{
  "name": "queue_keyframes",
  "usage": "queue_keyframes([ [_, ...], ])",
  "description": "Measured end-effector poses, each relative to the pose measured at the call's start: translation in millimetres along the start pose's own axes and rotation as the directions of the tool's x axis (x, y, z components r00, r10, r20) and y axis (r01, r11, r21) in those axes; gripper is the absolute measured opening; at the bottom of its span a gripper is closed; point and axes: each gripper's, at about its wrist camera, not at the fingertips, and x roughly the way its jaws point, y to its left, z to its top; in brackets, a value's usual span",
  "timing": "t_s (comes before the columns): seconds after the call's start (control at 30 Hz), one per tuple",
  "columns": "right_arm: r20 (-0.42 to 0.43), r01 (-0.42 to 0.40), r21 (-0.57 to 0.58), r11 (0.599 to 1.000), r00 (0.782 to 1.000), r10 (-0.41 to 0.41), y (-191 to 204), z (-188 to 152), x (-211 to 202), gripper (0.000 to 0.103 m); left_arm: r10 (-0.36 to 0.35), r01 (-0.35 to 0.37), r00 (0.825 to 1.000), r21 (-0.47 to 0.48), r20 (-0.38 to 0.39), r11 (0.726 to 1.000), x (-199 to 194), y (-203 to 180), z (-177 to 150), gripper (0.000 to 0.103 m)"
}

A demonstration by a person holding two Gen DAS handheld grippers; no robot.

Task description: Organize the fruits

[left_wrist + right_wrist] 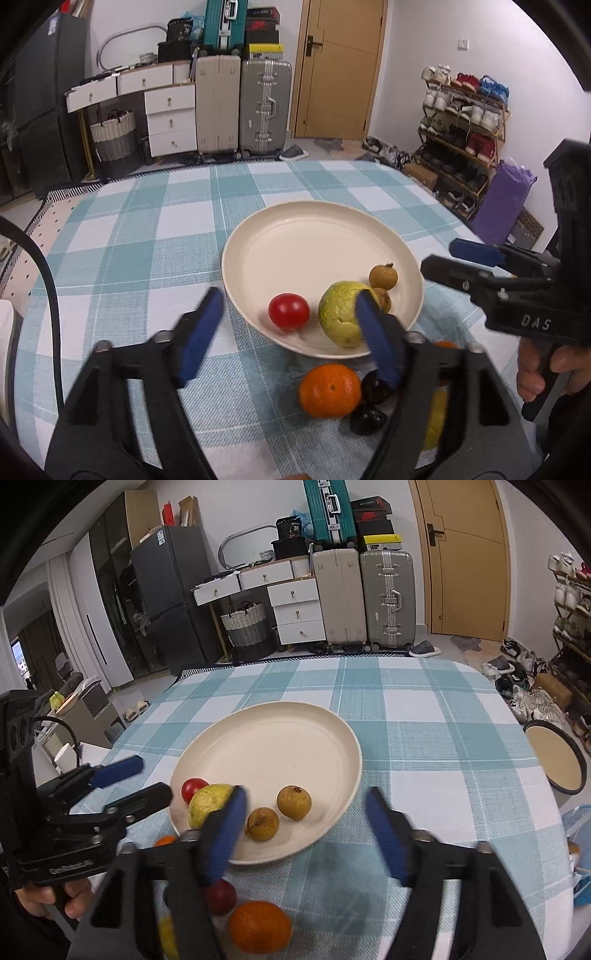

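left wrist view: the left gripper is seen with its jaws spread wide and nothing between them, hovering over the near rim of the plate.
right wrist view: the right gripper is likewise held wide open and empty, just above the near edge of the plate.
plate contents: a cherry tomato, a yellow-green guava and two brown longans are gathered on the near part of the plate; the far part is bare.
fruit left on the cloth: an orange, two dark round fruits and a yellow fruit, partly hidden behind the left gripper, lie on the checked tablecloth just near of the plate.
second orange: a tangerine-like fruit is seen close under the right gripper, beside a dark red fruit.
step in hand: judged as between placements; four fruits are on the plate and a cluster is not yet moved.
next move: one open gripper is to be lowered around a single fruit on the cloth, probably an orange, and closed gently.
care needed: the loose fruits touch one another, so neighbours could be nudged and rolled.
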Motion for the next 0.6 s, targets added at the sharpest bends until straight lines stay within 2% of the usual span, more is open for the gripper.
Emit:
queue_keyframes([
  [0.03,0.008,-0.001,0.006,1.0,1.0,0.001,-1,-1,-5,0.093,0.002,-0.002,1.0,-0.006,0.015,1.0,-7,0,-1,0.084],
  [0.13,0.034,-0.018,0.016,1.0,0.999,0.018,-4,-5,-20,0.101,0.012,-0.012,0.999,-0.016,0.033,1.0,-26,2,-5,0.086],
  [0.23,0.04,-0.039,0.014,0.999,0.998,0.039,-4,-9,-32,0.103,0.028,-0.027,0.999,-0.042,0.036,0.999,-40,5,-10,0.103],
  [0.37,0.045,-0.041,0.012,0.999,0.998,0.041,-3,-16,-47,0.103,0.026,-0.022,0.998,-0.062,0.051,0.998,-58,8,-19,0.102],
  [0.6,0.057,-0.019,-0.038,0.999,0.998,0.021,6,-27,-68,0.103,0.019,-0.016,0.997,-0.039,0.071,0.999,-84,3,-30,0.102],
])
